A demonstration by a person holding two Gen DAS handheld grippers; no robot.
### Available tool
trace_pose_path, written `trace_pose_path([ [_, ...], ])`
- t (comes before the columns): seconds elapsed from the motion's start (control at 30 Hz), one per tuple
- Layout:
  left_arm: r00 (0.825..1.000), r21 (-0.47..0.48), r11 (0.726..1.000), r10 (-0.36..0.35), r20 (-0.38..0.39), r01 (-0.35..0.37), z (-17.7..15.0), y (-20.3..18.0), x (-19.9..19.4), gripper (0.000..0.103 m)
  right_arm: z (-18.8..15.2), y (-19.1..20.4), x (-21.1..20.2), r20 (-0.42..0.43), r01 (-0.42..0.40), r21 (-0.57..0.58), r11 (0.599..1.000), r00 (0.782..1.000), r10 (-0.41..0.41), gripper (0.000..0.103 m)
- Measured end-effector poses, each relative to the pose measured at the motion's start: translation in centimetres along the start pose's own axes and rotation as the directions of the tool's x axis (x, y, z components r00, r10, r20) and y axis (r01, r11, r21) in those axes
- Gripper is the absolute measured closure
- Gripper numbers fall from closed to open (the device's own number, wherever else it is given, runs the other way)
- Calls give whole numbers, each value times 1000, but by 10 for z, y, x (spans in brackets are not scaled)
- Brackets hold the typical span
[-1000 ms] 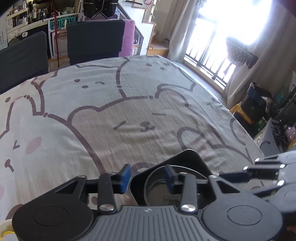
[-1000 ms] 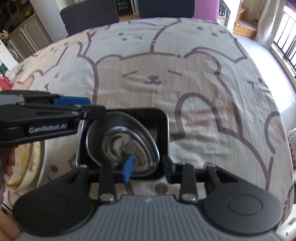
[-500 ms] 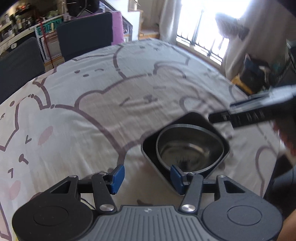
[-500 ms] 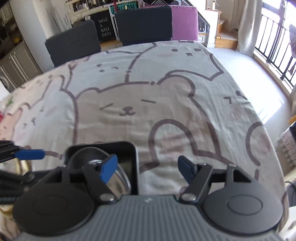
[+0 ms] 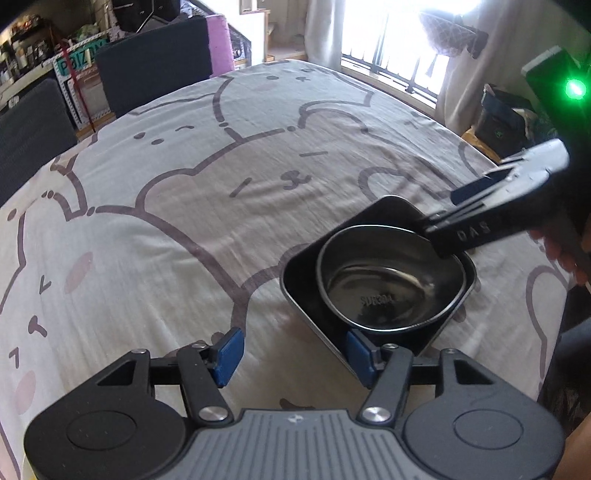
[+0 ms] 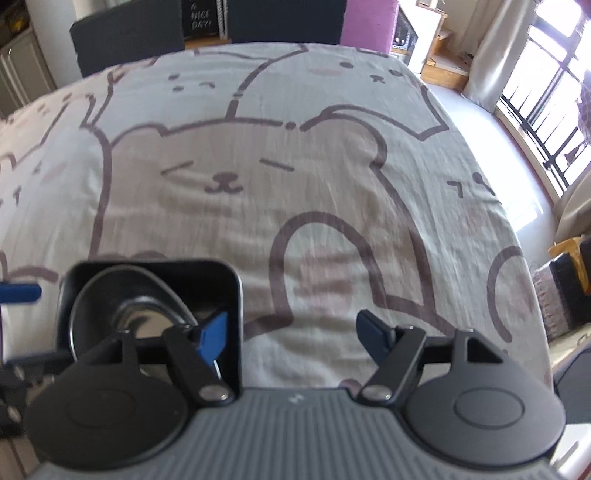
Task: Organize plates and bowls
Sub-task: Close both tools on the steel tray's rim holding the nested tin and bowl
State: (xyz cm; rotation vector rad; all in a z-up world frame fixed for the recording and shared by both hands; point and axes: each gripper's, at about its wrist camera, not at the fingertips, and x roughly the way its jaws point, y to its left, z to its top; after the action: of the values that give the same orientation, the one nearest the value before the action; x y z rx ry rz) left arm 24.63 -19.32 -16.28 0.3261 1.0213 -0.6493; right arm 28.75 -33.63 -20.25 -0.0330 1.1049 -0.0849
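A round steel bowl (image 5: 388, 291) sits inside a black square dish (image 5: 301, 280) on the bear-print tablecloth. My left gripper (image 5: 295, 354) is just in front of the dish with its jaws opening. Only cloth lies between the pads, and the right pad is beside the dish's near corner. My right gripper (image 5: 450, 221) hangs over the dish's far right side, held by a hand. In the right wrist view the right gripper (image 6: 293, 334) is open over bare cloth. The dish (image 6: 236, 291) and bowl (image 6: 129, 295) lie at its left pad. A left fingertip (image 6: 18, 293) shows at the left edge.
Dark chairs (image 5: 151, 59) (image 6: 125, 33) stand along the table's far side next to a purple cushion (image 6: 365, 18). The table's right edge drops toward a bright window with railings (image 6: 546, 110) and bags on the floor (image 5: 506, 114).
Both grippers have opened and drawn off the rims they straddled. The right gripper has shifted right onto bare cloth. The left gripper has backed away, so the dish now sits ahead and to its right.
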Motion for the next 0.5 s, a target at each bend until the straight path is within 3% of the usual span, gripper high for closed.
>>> trace_pose_path([
  [0.17,1000,-43,999,-10,-4,10,2,7,2,41,-2,-4,-5,-9,-25,4,1000,1000,25,25],
  [0.27,1000,-68,997,-25,-3,25,2,9,0,51,-3,-10,-9,-3,-57,18,998,998,57,27],
  [0.3,999,-81,996,-38,-4,38,3,9,0,58,-3,-12,-10,2,-72,27,997,997,72,29],
  [0.37,998,-114,992,-58,-3,57,3,10,-1,65,-3,-17,-12,-8,-124,55,991,992,124,50],
  [0.5,998,-171,983,-70,9,70,1,13,-1,69,-6,-14,-13,-29,-156,18,988,987,157,58],
])
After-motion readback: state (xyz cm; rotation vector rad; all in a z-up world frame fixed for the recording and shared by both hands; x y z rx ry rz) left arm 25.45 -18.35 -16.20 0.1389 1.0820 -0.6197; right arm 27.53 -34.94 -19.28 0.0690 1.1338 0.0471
